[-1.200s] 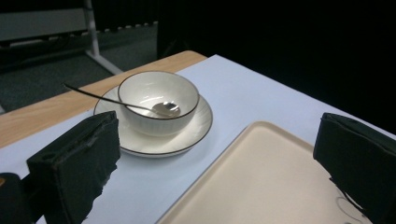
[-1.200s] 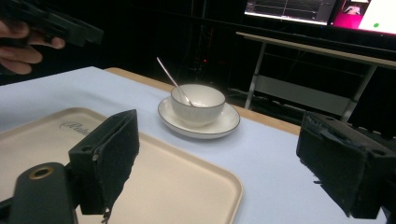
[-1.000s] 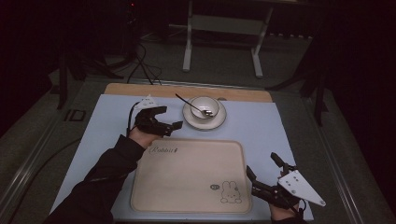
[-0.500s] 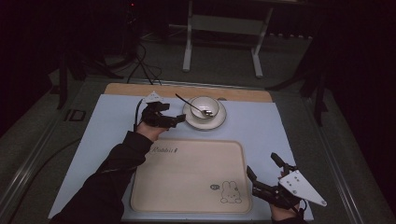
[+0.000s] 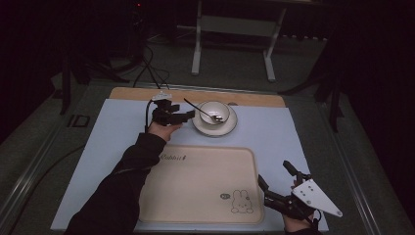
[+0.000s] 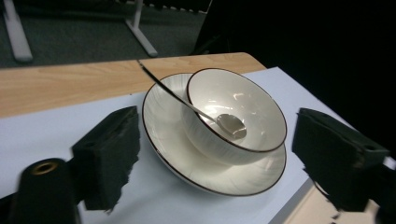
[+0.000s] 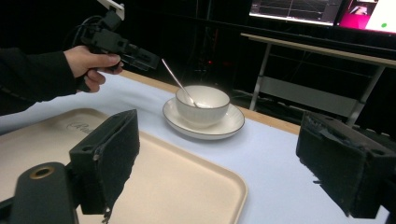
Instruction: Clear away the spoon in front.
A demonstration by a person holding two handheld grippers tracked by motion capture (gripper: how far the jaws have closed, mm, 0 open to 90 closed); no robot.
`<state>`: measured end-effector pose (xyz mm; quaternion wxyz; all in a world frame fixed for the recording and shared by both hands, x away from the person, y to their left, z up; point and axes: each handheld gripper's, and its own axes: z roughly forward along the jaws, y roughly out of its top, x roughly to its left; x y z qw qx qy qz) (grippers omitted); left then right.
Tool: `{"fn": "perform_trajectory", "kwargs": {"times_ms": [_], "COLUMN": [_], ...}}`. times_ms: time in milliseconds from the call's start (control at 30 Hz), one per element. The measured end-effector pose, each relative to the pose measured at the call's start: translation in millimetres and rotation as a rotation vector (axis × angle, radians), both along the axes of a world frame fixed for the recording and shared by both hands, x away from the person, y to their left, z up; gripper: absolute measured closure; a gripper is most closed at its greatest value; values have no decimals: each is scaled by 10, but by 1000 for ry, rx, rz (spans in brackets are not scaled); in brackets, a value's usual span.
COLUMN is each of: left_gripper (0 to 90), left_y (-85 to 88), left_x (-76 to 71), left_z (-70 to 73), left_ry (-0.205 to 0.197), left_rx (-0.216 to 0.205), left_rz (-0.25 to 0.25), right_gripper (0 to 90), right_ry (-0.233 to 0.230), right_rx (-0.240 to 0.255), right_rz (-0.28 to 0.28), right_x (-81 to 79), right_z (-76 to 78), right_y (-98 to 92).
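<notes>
Since the earlier frame, left tongs (image 5: 188,115) have advanced toward the plate (image 5: 215,128), jaws just narrowing yet open and empty; right tongs (image 5: 276,183) rest open beside the tray (image 5: 195,186); glazed, fragile, slippery bowl (image 6: 233,114) and spoon (image 6: 187,102) sit on it: grip rim.

The left gripper (image 5: 182,116) was held just left of the plate (image 5: 230,128), its open jaws having just been closing with nothing seen between them. A bowl (image 5: 215,112) was seen on that plate, a spoon (image 5: 199,109) leaning out of it toward the gripper. A tray (image 5: 195,181) lay below it. The right gripper (image 5: 275,183) was held open at the tray's right corner.
</notes>
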<state>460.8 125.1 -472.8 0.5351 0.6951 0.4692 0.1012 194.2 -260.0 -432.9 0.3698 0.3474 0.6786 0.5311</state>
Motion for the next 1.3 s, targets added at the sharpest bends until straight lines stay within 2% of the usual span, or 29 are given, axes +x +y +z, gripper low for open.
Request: {"fn": "perform_trajectory", "kwargs": {"times_ms": [233, 367, 400, 567, 867, 1033, 1167, 1233, 1300], "left_gripper": [254, 310, 336, 425, 535, 591, 667, 702, 745], "left_y": [-17, -11, -4, 0, -64, -93, -102, -110, -109], "left_x": [139, 201, 214, 261, 358, 392, 407, 400, 396], "left_z": [-57, -119, -132, -169, -172, -194, -213, -214, -223], "left_ry": [55, 70, 72, 60, 69, 62, 64, 52, 52], "left_rx": [-45, -62, -81, -103, -135, -149, -169, -151, -169], "left_rz": [63, 99, 104, 126, 123, 167, 174, 178, 175], "right_gripper": [133, 133, 134, 134, 136, 135, 136, 136, 136], "right_ry": [-1, 6, 5, 10, 13, 20, 20, 24, 25], "right_rx": [2, 2, 2, 4, 9, 15, 10, 10, 12], "right_rz": [2, 3, 3, 2, 1, -3, -7, -7, -9], "right_x": [3, 9, 9, 11, 16, 30, 32, 39, 43], "right_z": [-4, -10, -10, -12, -14, -24, -25, -29, -30], "right_y": [0, -2, -3, -7, -21, -33, -35, -39, -40]}}
